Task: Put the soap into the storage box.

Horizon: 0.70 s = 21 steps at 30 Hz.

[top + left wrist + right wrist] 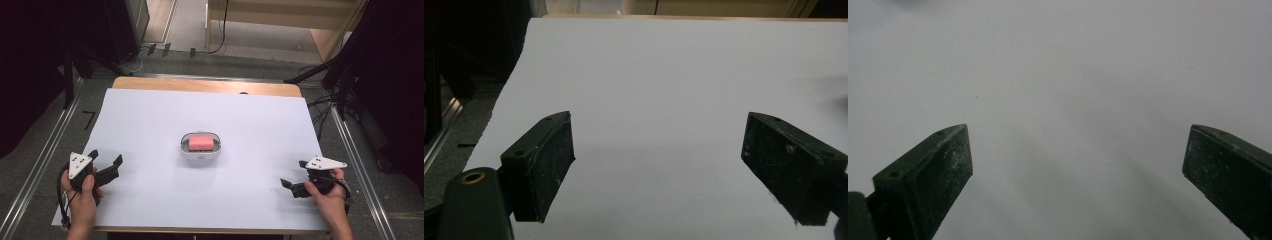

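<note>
While both tools (106, 159) (294, 174) gape, pink soap (201, 142) sits btwn

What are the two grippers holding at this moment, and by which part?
Nothing is held. The left gripper and the right gripper are both open, with bare sheet between the jaws. The pink block lies in its dish, apart from both.
</note>
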Each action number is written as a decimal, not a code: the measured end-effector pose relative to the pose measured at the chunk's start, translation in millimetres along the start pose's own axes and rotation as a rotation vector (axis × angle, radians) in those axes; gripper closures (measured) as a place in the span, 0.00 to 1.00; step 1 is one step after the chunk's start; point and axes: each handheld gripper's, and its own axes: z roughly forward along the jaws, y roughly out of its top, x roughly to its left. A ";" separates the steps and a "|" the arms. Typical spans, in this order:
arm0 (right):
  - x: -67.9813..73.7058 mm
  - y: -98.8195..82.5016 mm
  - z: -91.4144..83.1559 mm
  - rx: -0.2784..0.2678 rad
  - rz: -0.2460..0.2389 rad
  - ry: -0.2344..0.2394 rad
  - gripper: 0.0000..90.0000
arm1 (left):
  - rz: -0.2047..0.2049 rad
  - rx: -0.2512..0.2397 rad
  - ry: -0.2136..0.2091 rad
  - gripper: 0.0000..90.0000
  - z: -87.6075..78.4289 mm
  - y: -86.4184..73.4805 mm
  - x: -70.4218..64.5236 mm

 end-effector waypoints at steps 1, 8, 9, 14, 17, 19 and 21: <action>-1.1 -2.2 -2.5 -0.006 0.001 -0.004 0.00 | 0.000 0.000 0.000 0.16 -0.1 0.0 0.0; -8.7 -15.3 -15.4 -0.021 0.036 -0.041 0.00 | -0.001 -0.001 0.001 0.16 -0.1 0.0 -0.1; -8.7 -15.3 -15.4 -0.021 0.036 -0.041 0.00 | -0.001 -0.001 0.001 0.16 -0.1 0.0 -0.1; -13.8 -24.3 -22.8 -0.030 0.059 -0.060 0.00 | -0.003 -0.002 0.000 0.16 0.0 -0.1 -0.1; -15.0 -28.3 -25.5 -0.033 0.063 -0.076 0.00 | -0.003 -0.002 0.001 0.16 0.0 -0.1 0.0; -15.6 -31.4 -27.4 -0.044 0.074 -0.079 0.00 | -0.003 -0.002 0.001 0.16 0.0 0.0 0.0; -16.8 -35.2 -29.9 -0.062 0.085 -0.083 0.00 | -0.003 -0.002 0.000 0.16 0.1 0.0 0.0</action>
